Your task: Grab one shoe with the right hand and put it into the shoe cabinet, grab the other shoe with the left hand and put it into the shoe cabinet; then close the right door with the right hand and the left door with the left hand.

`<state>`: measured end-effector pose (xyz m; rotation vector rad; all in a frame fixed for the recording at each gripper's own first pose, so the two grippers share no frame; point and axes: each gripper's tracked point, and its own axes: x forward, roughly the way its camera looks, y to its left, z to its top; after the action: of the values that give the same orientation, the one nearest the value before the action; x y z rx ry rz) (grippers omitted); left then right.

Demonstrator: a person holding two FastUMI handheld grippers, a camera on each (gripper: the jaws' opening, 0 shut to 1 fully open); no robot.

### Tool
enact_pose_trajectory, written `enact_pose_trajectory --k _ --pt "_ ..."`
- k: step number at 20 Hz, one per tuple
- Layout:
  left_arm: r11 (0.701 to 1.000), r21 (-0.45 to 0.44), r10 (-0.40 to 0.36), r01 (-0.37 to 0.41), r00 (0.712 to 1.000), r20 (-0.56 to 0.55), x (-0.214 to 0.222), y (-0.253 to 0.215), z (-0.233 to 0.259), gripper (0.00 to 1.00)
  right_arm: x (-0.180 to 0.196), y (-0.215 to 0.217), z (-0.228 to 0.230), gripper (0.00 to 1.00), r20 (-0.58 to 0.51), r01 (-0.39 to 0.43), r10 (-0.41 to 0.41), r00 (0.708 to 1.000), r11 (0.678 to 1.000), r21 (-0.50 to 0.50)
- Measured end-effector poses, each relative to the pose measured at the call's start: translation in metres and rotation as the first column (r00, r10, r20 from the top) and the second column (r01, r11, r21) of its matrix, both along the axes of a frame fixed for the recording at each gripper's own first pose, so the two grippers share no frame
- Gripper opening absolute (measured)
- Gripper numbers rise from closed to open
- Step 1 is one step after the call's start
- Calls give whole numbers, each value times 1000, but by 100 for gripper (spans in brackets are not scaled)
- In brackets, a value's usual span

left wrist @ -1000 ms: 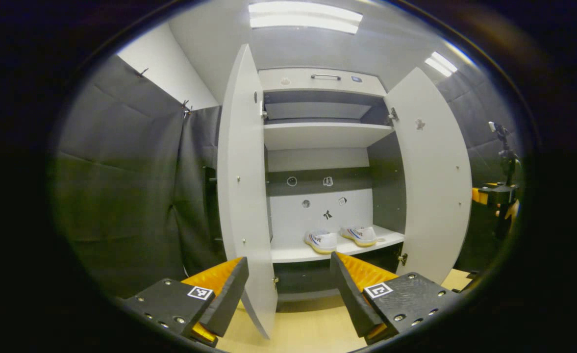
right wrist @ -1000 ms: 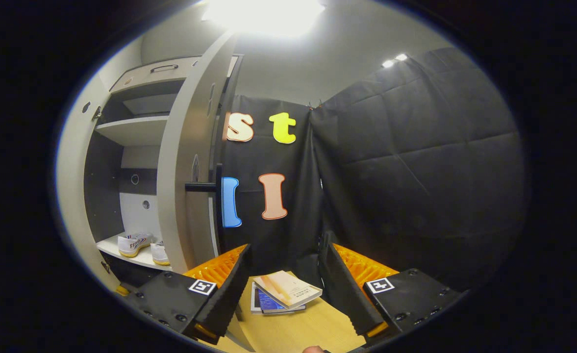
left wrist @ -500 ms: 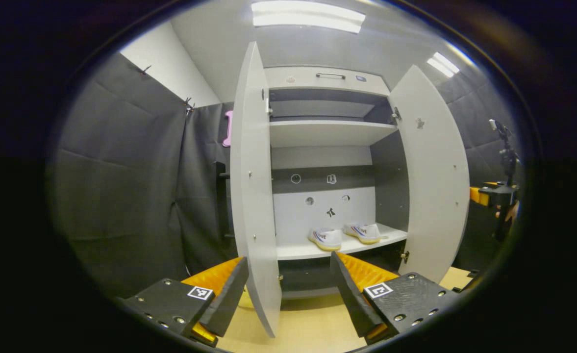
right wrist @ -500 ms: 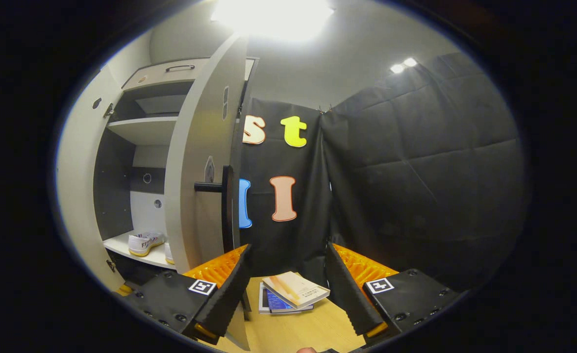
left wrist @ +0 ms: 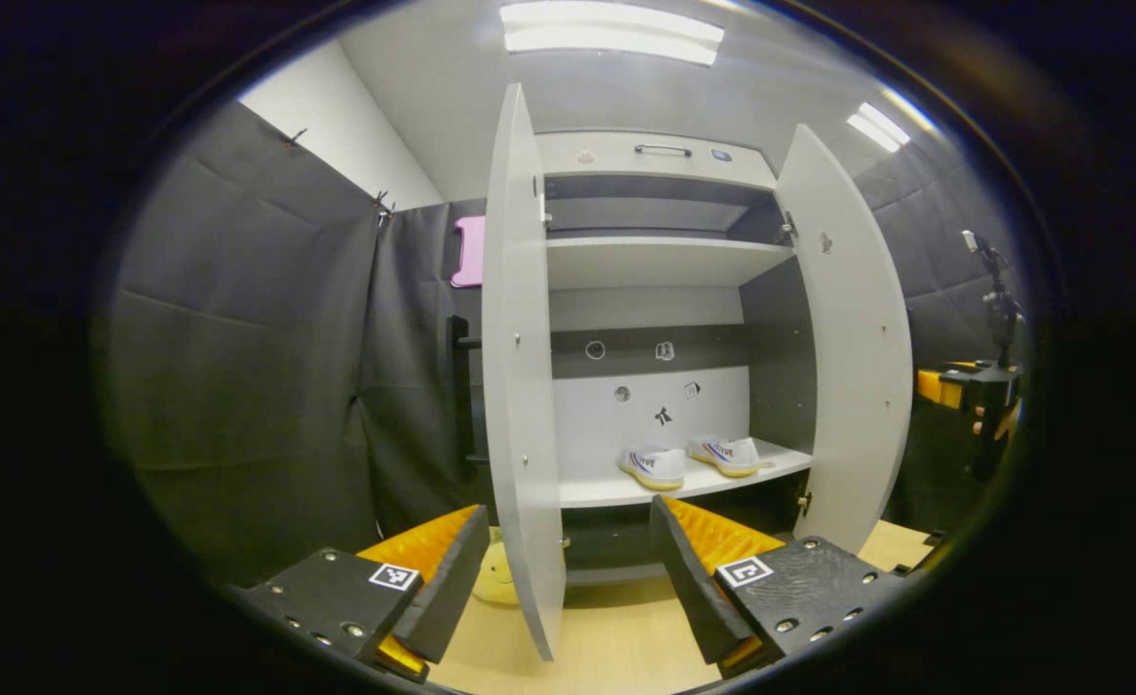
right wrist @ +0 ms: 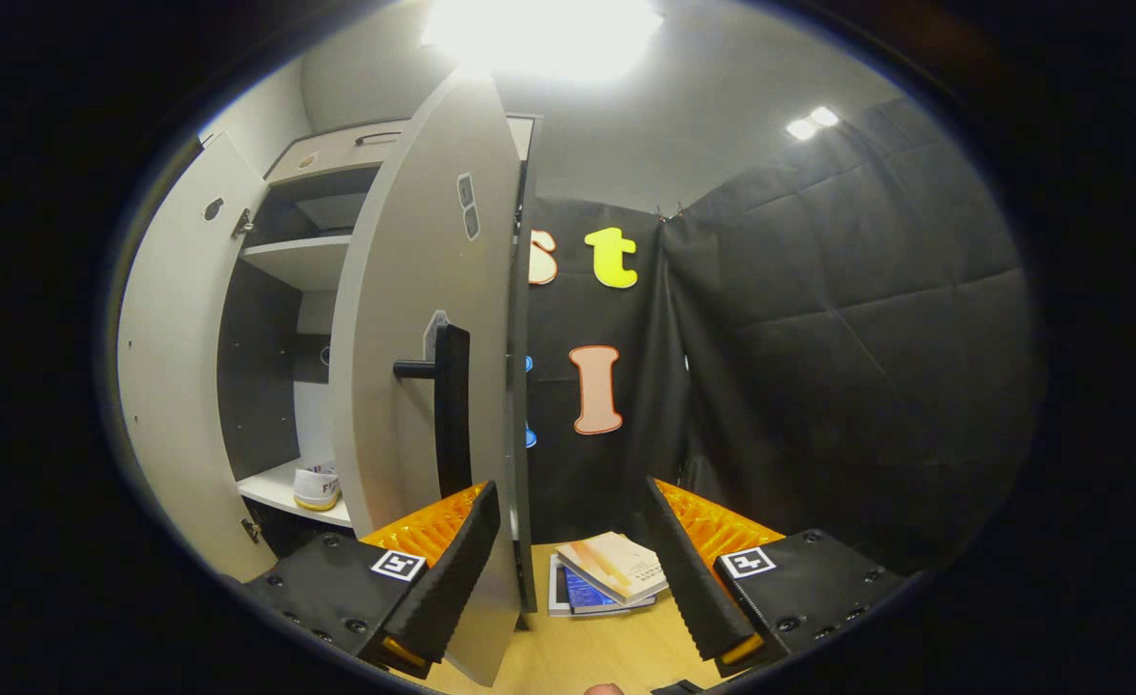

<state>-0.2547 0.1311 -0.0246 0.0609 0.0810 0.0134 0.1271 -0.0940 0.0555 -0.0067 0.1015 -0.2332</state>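
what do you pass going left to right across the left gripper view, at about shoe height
black cloth wall → left door → first shoe → second shoe → right door → the other gripper at the far right

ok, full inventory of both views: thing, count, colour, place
shoe cabinet: 1, white, dark panels inside, centre of left gripper view
left door: 1, white, open
right door: 1, white, black handle, partly open
shoes: 2, white, yellowish soles, side by side on the lower shelf
books: small stack on the wooden floor beside the right door
tripod: 1, dark, far right of left gripper view
left gripper: open, holding nothing
right gripper: open, near the right door's bottom edge
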Motion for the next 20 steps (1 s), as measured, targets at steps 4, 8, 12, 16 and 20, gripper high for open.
enact_pose_trajectory --k 4,8,12,16,20 --pt "1000 4 31 -31 1000 2 -3 11 1 96 9 27 -2 95 -1 -50 51 999 998 24" --pt "997 10 79 -79 997 2 -10 29 3 96 21 51 -3 95 2 -109 109 994 994 33" --pt "991 12 130 -130 992 3 -17 48 6 96 35 74 -7 95 -11 -162 163 987 986 35" --pt "982 21 186 -186 983 0 -23 70 5 96 46 91 -8 95 -16 -198 199 980 979 40" --pt "973 1 229 -229 973 -1 -21 86 8 96 46 86 -11 96 -20 -186 187 982 982 39"
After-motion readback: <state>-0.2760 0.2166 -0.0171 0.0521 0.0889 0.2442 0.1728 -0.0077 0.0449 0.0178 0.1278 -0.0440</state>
